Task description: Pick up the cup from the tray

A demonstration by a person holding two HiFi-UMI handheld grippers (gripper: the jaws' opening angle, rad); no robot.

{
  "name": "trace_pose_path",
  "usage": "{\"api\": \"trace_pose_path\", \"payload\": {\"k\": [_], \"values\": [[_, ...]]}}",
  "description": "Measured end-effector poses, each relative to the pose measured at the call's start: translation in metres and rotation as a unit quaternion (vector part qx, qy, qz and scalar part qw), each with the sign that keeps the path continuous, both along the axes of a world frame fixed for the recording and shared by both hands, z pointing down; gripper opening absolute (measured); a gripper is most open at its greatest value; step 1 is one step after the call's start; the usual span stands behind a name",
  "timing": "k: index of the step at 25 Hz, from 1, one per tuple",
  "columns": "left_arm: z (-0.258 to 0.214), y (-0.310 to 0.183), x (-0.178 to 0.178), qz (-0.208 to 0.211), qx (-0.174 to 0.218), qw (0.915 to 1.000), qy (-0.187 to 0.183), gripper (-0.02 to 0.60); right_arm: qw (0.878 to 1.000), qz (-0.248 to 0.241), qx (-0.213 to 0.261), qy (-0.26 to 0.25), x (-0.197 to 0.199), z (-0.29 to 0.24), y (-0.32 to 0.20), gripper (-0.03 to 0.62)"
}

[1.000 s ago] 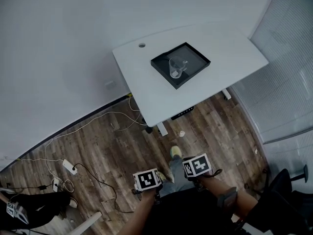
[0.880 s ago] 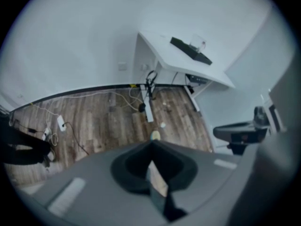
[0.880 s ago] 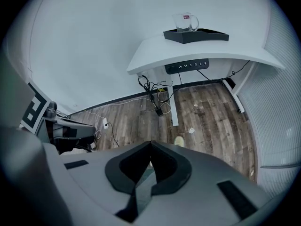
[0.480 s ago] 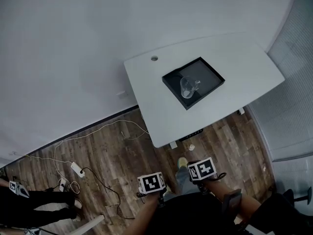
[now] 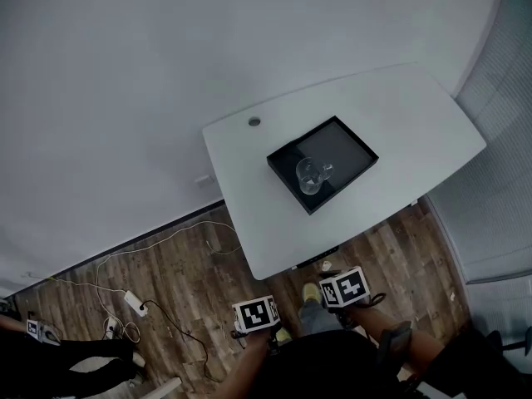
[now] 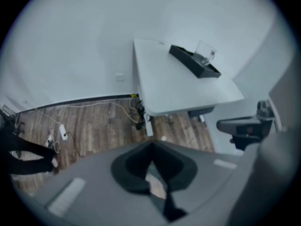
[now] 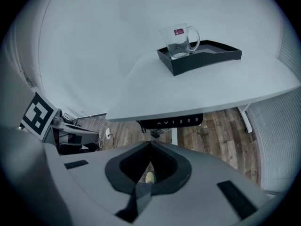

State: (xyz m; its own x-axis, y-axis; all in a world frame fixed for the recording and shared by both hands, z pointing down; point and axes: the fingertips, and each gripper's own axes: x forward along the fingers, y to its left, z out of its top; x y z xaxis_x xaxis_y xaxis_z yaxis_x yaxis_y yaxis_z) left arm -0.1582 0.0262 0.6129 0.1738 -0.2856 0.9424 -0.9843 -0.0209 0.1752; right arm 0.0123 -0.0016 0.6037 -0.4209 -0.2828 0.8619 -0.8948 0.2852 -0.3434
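Facing clear cup (image 5: 309,175) in black tray (image 5: 349,144) on white worktop (image 5: 399,106).
Holding left hand-held gripper (image 6: 151,147) and right hand-held gripper (image 7: 150,146) closed, empty, well apart from tray.

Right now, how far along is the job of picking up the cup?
Done: nothing yet; the cup stands in the tray on the table. In hand: nothing; left claw and right claw are shut and empty, over the floor short of the table. Left: reach in, open a claw, grip the cup, lift it.
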Motion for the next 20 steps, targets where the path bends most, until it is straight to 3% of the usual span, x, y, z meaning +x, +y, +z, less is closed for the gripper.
{"api": "trace_pose_path", "payload": {"k": [9, 20], "values": [[-0.018, -0.041, 0.026, -0.007, 0.021, 0.9997, -0.004, 0.002, 0.998, -0.009, 0.049, -0.027, 0.016, -0.023, -0.051, 0.014], [-0.026, -0.071, 0.041, -0.012, 0.037, 0.999, -0.021, 0.002, 0.998, -0.027, 0.056, -0.03, 0.03, -0.019, -0.083, 0.014]]}}
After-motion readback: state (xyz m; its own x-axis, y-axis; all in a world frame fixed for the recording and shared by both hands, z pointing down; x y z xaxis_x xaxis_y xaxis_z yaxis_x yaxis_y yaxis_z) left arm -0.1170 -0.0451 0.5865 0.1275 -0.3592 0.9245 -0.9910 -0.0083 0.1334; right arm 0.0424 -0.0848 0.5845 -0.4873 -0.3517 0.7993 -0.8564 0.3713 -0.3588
